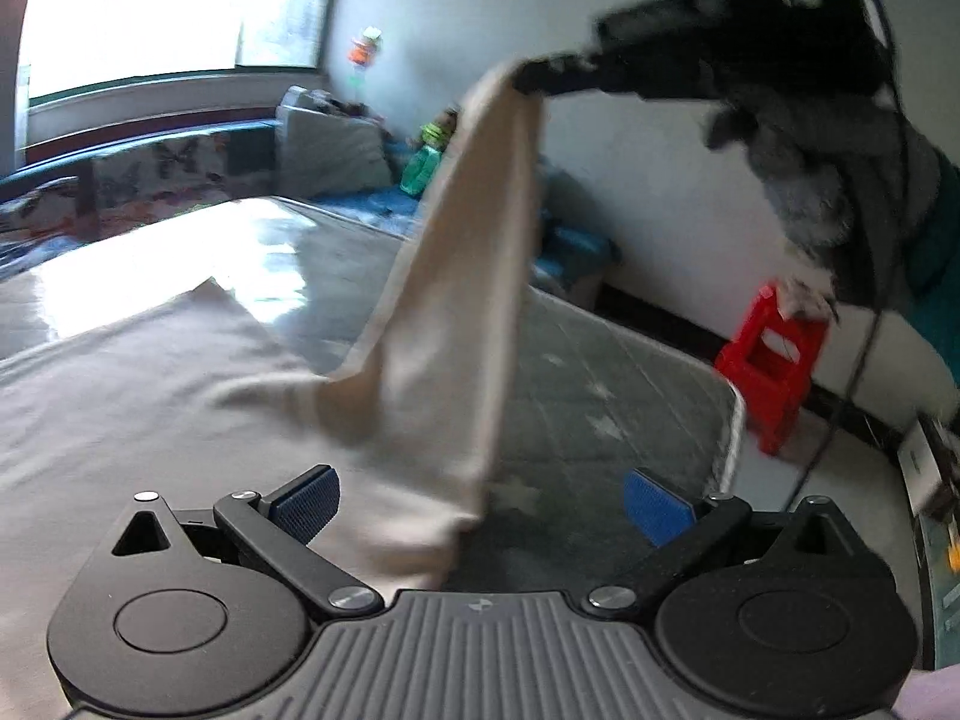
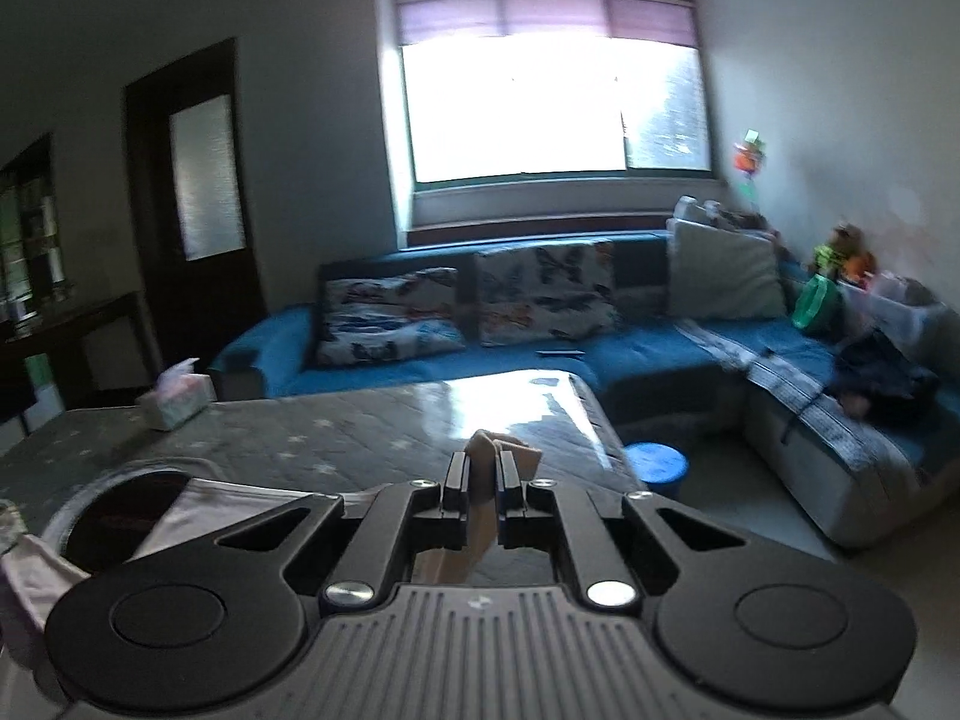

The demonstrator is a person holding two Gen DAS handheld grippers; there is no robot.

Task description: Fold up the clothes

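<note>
Beige garment [image 1: 456,276]: one corner lifted above the surface [image 1: 600,372], the rest flat.
Right hand-held gripper [image 2: 482,468]: clamped on that corner.
Left hand-held gripper [image 1: 480,501]: jaws wide, empty.

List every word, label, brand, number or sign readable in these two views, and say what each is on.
None can be read.
Box or packet at the right edge of the left wrist view: any print is too blurred.
Tissue box on the table: pattern only, no legible text.
Both hand-held gripper bodies: only a small round mark, no letters.
</note>
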